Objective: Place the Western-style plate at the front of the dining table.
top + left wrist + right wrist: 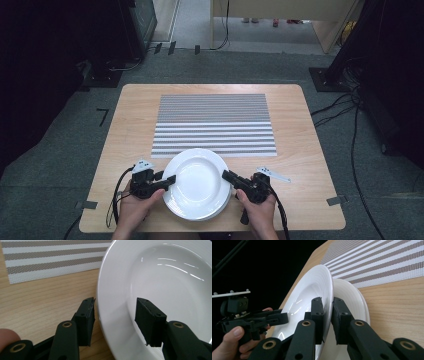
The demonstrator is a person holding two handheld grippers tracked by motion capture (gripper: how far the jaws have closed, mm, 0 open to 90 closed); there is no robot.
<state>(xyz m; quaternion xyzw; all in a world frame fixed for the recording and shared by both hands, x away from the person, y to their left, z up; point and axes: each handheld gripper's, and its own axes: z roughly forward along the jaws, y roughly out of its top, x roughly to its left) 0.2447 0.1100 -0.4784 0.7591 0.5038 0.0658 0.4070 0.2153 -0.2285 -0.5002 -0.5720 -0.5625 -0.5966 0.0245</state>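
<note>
So your right gripper (327, 302) is clamped on the rim of the top plate (312, 290), one jaw on its inner face and the other on its underside, and that edge is tipped up off the plate beneath (350, 300). Your left gripper (115, 315) straddles the opposite rim of the same plate, but its jaws stand apart with the rim loose between them; neither pad presses on the china, so that side has no hold.

From the high view, the plate stack (197, 182) sits at the near edge of the table (125, 130), just in front of the striped placemat (214, 125), with its far rim touching or slightly over the mat's near edge. A small grey piece (272, 174) lies on the wood right of the stack.

By my reading, you have started separating the top plate and little more. What is left: secure the left side, lift the plate clear of the lower one, and carry it forward onto the placemat, probably.
</note>
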